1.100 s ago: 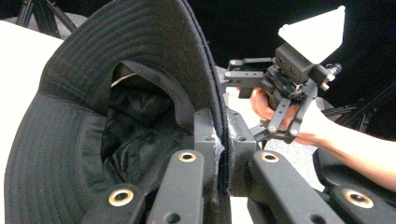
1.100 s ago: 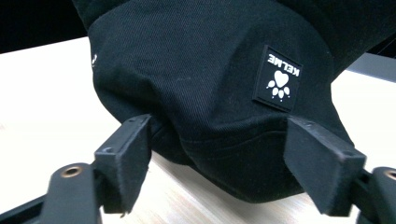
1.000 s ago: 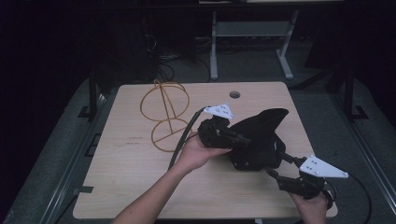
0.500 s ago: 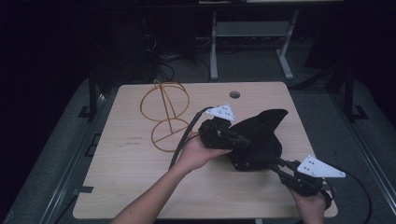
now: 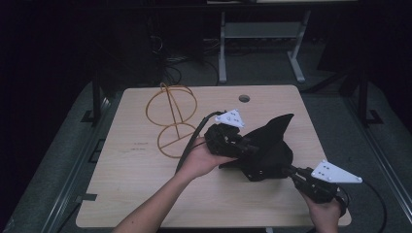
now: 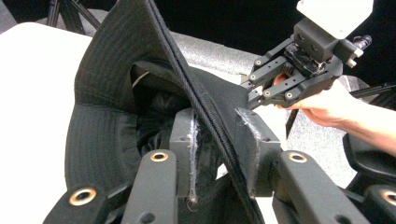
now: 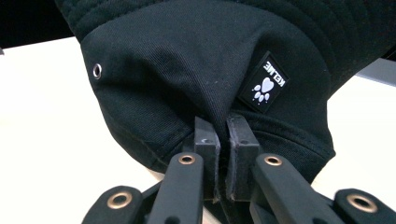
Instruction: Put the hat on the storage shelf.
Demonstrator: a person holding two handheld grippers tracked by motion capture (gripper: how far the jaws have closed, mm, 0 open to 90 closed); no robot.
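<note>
**Mia:** Two grippers are on one black hat (image 5: 265, 148). Where is the hat?

**Sam:** It lies on the wooden counter (image 5: 145, 194), near the right side. One flap of its brim sticks up and points to the far edge.

**Mia:** What is the right gripper (image 7: 222, 140) doing?

**Sam:** Its fingers have just been closing. Now they are pressed tight together, with a fold of the hat's cloth pinched between them. You can see it best in the right gripper view. Just above the pinch is a small black patch (image 7: 263, 82) with a white paw print. A little metal ring hole (image 7: 97, 70) sits on the cloth to the left.

**Mia:** And the left gripper (image 6: 223, 154)?

**Sam:** Its fingers have just been opening a bit. The stitched edge of the brim runs between them. There is a gap on both sides of it, so they are not squeezing it.

**Mia:** What else is on the counter?

**Sam:** An orange wire stand (image 5: 172, 116) made of rings. It stands to the left of the hat, well apart from it. There is also a round hole (image 5: 244, 98) in the counter near the far edge.
</note>
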